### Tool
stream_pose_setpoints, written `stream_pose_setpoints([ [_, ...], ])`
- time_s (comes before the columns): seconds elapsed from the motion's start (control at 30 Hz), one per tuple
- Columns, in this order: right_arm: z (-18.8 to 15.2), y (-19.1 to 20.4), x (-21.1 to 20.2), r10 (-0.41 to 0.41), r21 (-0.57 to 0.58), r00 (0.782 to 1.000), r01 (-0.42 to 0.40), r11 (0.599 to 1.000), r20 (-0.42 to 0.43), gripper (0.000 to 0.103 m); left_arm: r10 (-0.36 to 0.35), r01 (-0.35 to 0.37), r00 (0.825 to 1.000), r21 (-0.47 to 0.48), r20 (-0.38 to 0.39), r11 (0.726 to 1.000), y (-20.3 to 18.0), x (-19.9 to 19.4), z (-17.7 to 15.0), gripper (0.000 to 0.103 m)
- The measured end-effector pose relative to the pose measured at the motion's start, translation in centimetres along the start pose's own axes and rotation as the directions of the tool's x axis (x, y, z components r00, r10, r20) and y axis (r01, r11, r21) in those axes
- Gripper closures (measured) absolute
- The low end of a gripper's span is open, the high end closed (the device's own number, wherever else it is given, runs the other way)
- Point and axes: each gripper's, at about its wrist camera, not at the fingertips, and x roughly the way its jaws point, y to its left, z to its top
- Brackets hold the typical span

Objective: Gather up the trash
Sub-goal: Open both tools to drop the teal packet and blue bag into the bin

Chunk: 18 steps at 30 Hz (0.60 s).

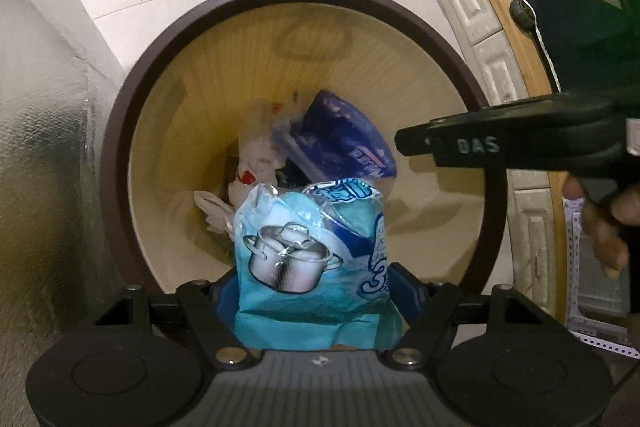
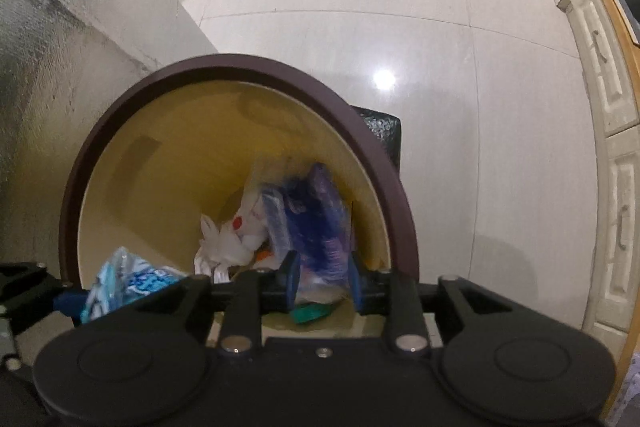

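Left wrist view: left tongs [image 1: 316, 279] clamp the light-blue packet [image 1: 312, 251] above the trash bin [image 1: 120, 131].

Right wrist view: right tongs [image 2: 324, 281] stand parted over the bin; the purple-blue wrapper [image 2: 316, 219] lies loose inside, between the fingers.

Brown-rimmed beige bin [image 1: 120, 131], light-blue pot-printed packet [image 1: 308, 247], dark-blue wrapper [image 1: 340, 139]
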Motion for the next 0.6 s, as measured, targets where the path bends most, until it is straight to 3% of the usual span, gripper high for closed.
stream_pose_setpoints([
  [0.1,-0.5,-0.7,-0.4,0.017,0.018,1.0,-0.017,1.0,0.007,0.076,-0.016,0.016,1.0,0.003,0.02,1.0,0.0,0.4,0.3,0.027],
  [0.17,-0.5,-0.8,-0.4,0.033,0.03,0.999,-0.034,0.999,0.012,0.076,-0.035,0.035,0.999,-0.009,0.031,0.999,0.0,0.5,0.4,0.008],
  [0.23,-0.6,-1.0,-0.7,0.05,0.038,0.999,-0.05,0.998,0.018,0.076,-0.046,0.046,0.999,-0.014,0.023,0.999,-0.3,0.9,0.5,0.002],
  [0.6,-1.6,-1.7,-3.9,0.085,0.064,0.995,-0.088,0.994,0.048,0.067,-0.027,0.028,0.999,-0.014,0.029,1.0,-0.8,-1.1,-0.2,0.0],
])
